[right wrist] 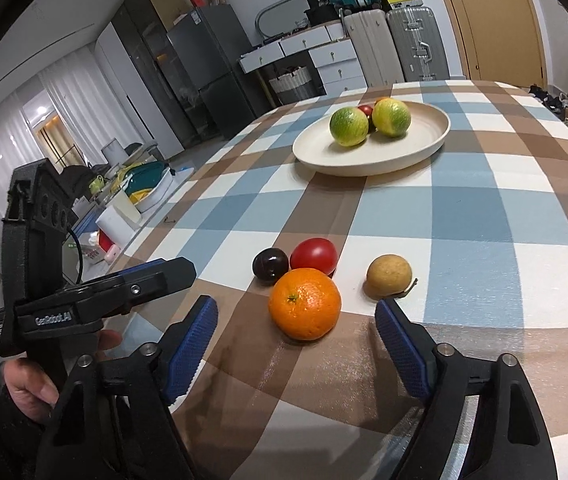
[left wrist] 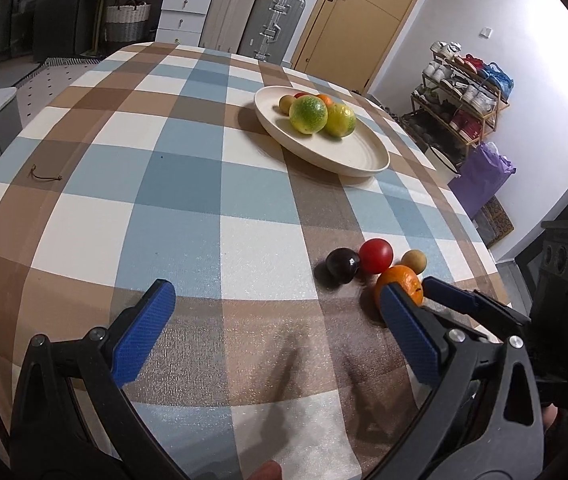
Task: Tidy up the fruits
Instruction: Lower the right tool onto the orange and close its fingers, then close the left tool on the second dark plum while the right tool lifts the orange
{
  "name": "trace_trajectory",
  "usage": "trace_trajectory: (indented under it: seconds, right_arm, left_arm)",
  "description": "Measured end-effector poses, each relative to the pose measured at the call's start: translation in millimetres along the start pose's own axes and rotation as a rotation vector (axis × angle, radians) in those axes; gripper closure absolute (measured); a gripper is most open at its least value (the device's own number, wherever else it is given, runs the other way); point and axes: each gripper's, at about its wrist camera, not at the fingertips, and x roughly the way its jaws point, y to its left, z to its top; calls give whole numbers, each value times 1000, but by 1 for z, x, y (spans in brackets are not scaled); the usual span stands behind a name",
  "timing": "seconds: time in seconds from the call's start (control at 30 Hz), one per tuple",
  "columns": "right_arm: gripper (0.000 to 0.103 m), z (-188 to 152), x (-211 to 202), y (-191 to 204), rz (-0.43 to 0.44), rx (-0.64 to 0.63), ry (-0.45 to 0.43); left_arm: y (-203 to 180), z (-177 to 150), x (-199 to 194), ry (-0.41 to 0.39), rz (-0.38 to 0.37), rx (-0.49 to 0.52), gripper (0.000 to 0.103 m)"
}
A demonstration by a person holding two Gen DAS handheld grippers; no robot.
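The checked surface (right wrist: pixel 484 208) carries everything. On it, toward twelve o'clock in the right wrist view, sits the cream plate (right wrist: pixel 372 160), which already holds two large green-yellow citrus fruits (right wrist: pixel 349 126), a small red fruit (right wrist: pixel 366 111) tucked behind them, and a sliver of something orange; the left wrist view adds a small brownish fruit (left wrist: pixel 286 104) at the plate's far side. That part looks sorted.

Four pieces are left loose, well apart from the plate, near the six o'clock edge: an orange (right wrist: pixel 305 303), a red tomato-like fruit (right wrist: pixel 314 255) touching it at twelve o'clock, a dark plum (right wrist: pixel 270 265) at its ten o'clock, and a tan round fruit (right wrist: pixel 389 275) off at two o'clock.

The right tongs (right wrist: pixel 296 338) are spread wide and empty, lined up just short of the orange, so that is likely the next pick. The left tongs (left wrist: pixel 280 332) are likewise spread, holding nothing, over bare cloth at nine o'clock of the cluster.

I'd judge the job roughly half done.
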Motion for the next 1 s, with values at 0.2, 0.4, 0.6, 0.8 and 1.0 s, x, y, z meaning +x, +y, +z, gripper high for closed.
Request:
trace_trajectory:
  seconds: [0.2,0.4,0.6,0.8,1.0]
  right_arm:
    - [47,3,14,0,-7,2,42]
    - [63,3,16,-5,-4,17,35]
    - [63,-1,9,-12,25,46,9]
    - [63,-3,0,-18,51,71,-10]
    - [63,-3,-8,-22,64,73,-36]
  left_arm:
    - [0,-2,3,13,-3,7,1]
    - [2,-1,10,33,-1,-3,1]
    - [-2,0,16,49,-7,15,1]
    - [-12,2,24,72,-26,45,1]
    - [-26,7,36,87,-9,100,1]
